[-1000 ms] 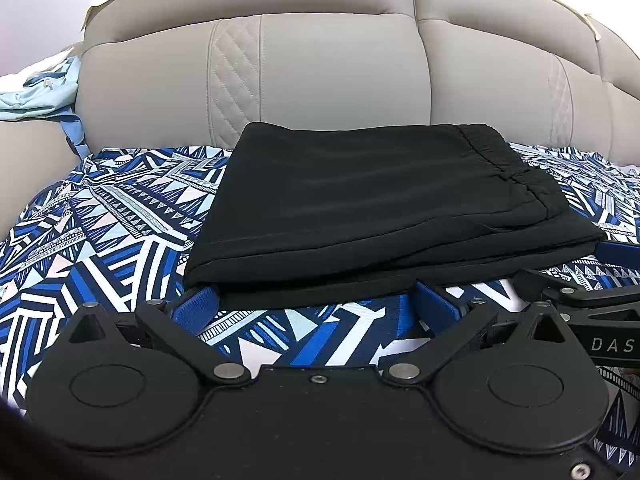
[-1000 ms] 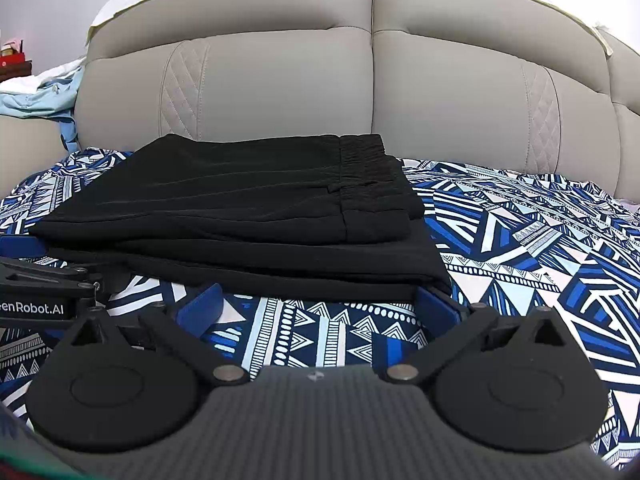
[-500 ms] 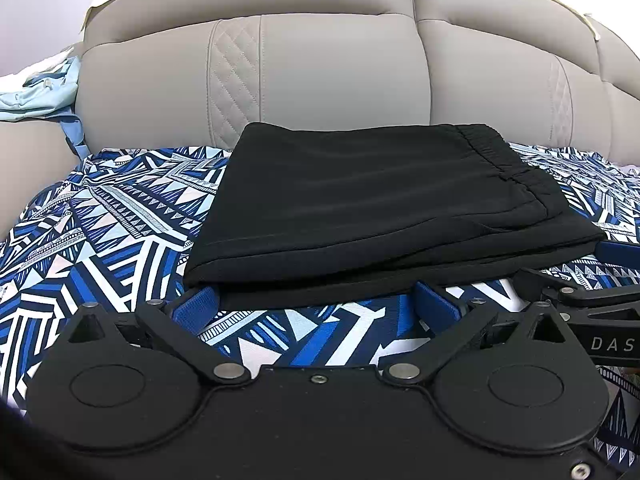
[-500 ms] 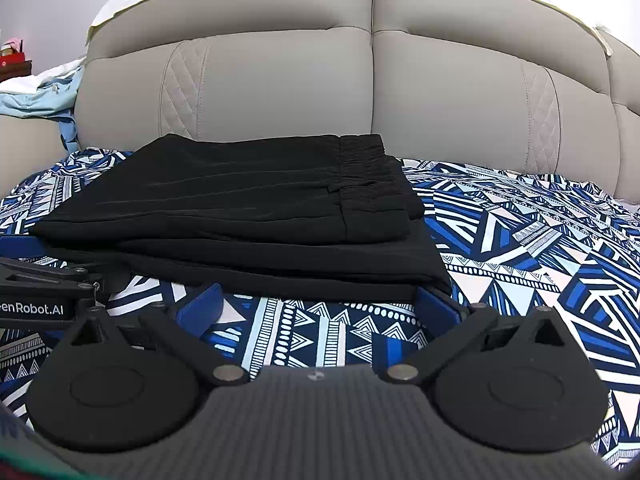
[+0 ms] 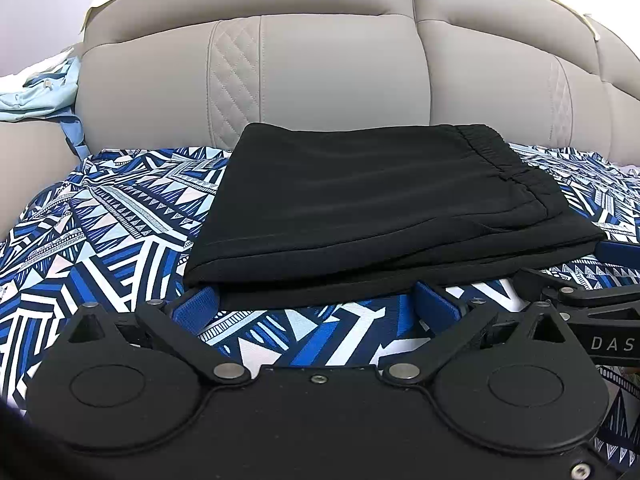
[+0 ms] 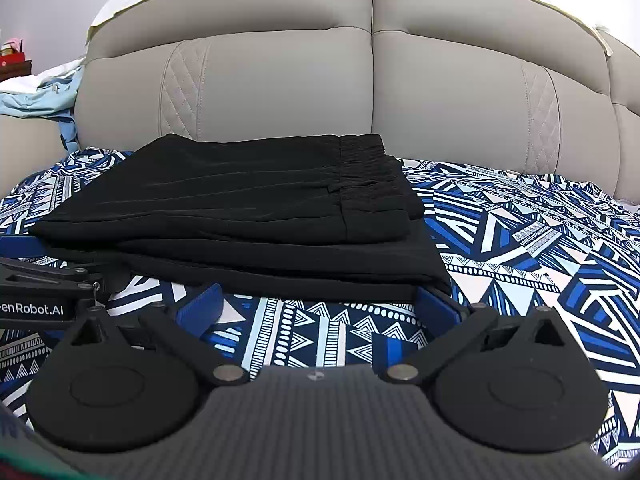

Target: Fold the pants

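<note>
Black pants [image 5: 372, 208] lie folded in a flat stack on the patterned bed, waistband to the right; they also show in the right wrist view [image 6: 240, 216]. My left gripper [image 5: 316, 300] is open and empty, its blue fingertips [image 5: 196, 306] at the stack's near edge. My right gripper [image 6: 320, 300] is open and empty, its blue fingertips [image 6: 434, 306] at the near right edge. The right gripper shows at the right edge of the left wrist view [image 5: 580, 300]. The left gripper shows at the left edge of the right wrist view [image 6: 40, 280].
The blue and white geometric bedspread [image 5: 100, 232] covers the bed. A padded beige headboard [image 5: 320, 80] rises right behind the pants. Light blue clothing [image 5: 36, 92] lies on a ledge at the far left.
</note>
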Motion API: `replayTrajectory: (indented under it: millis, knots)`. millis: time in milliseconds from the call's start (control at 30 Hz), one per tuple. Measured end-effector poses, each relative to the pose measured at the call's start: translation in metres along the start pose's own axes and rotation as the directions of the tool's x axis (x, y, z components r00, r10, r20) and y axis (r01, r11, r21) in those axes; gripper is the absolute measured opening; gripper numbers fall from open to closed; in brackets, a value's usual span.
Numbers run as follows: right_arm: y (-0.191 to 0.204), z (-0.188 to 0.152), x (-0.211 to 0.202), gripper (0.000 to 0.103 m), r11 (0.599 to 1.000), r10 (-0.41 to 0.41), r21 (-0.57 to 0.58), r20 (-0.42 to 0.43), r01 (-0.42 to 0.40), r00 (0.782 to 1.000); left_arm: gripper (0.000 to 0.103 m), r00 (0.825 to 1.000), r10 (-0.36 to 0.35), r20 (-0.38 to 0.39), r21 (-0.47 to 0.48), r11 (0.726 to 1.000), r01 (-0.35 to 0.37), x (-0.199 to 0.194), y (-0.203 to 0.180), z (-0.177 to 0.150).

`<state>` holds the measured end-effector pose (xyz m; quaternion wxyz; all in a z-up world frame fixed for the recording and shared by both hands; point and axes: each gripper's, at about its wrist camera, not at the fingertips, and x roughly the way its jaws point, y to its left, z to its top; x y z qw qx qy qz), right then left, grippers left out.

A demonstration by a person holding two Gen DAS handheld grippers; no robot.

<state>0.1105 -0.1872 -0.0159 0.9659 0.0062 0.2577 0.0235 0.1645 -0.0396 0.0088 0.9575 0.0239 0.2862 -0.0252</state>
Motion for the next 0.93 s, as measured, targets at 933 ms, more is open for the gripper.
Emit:
replayTrajectory:
  millis: [933]
  knots:
    - [-0.0001, -0.0002, 0.0002, 0.103, 1.0, 0.001, -0.001, 0.001, -0.001, 1.0, 0.103, 1.0, 0.001, 0.004, 0.0, 1.0, -0.001, -0.0002, -0.0011, 0.0011]
